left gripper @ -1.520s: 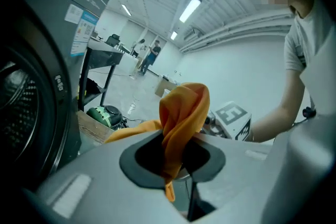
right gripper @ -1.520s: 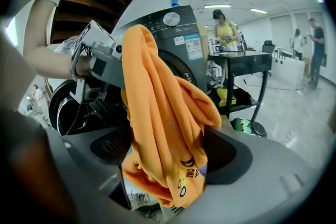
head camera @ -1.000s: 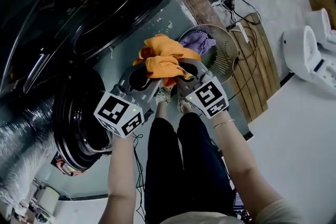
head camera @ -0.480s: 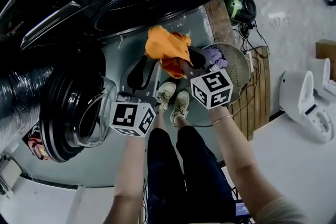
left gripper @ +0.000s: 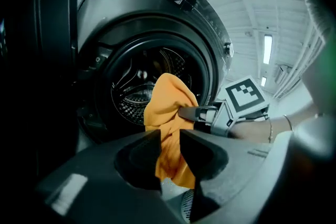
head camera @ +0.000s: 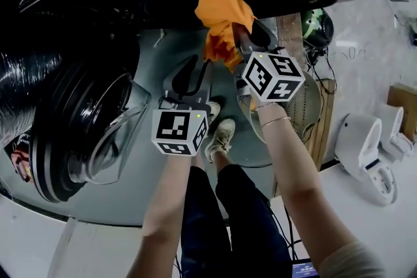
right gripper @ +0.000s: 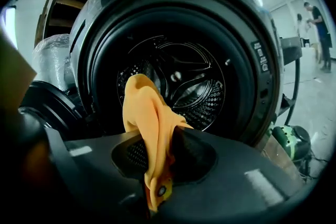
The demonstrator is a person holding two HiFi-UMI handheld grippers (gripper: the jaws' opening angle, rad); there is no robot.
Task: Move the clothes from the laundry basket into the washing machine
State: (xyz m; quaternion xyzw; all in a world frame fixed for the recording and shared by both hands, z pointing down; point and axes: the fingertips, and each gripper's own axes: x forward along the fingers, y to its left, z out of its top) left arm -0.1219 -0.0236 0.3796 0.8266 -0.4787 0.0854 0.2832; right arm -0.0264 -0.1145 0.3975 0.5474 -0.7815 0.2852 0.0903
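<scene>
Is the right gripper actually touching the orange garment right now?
Touching. The right gripper view shows the right gripper with its jaws closed on the orange garment, the cloth pinched between them.

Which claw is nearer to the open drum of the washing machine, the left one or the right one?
Right. The right claw holds the orange garment at the drum mouth. The left claw is empty and farther back from it.

Grey left gripper [head camera: 199, 68] & right gripper [head camera: 246, 36] w/ b/w marker cubes [head camera: 177, 131]; black trousers [head camera: 215, 218], pale sneakers [head camera: 221, 137], thin bracelet [head camera: 273, 120].
</scene>
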